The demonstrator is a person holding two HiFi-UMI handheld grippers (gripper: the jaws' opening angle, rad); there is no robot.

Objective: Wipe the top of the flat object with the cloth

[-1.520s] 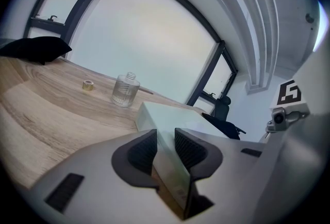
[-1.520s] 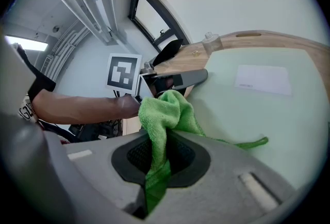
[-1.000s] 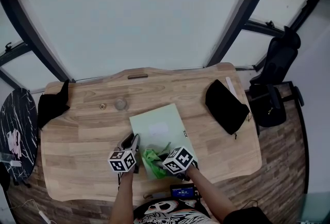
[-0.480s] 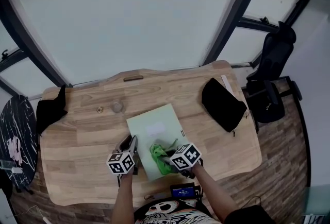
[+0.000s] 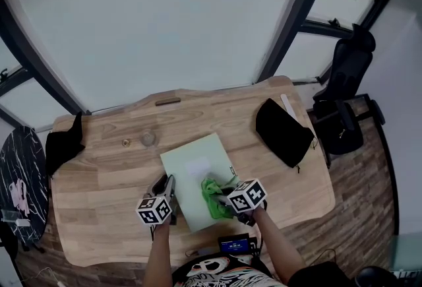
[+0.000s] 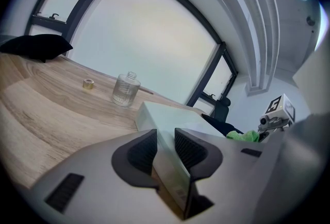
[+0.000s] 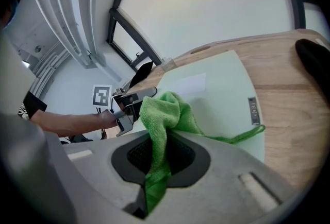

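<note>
Now cloth [image 5: 214,196] rightward on flat object [image 5: 188,155]

Crumpled green cloth [image 5: 214,195] atop pale flat object [image 5: 184,177] — probably a board.

Head view — high overhead, facing steeply down; takes in the whole table [image 5: 92,180] from afar.
Left gripper view — low at the table's near side, close against the flat object [image 6: 170,115], facing the windows [image 6: 144,32]; right gripper [image 6: 264,123] at its right edge.
Right gripper view: close above the same object, facing across it; left gripper [image 7: 135,105] at left.
Shared by all three: flat object, cloth [image 5: 214,194].
</note>
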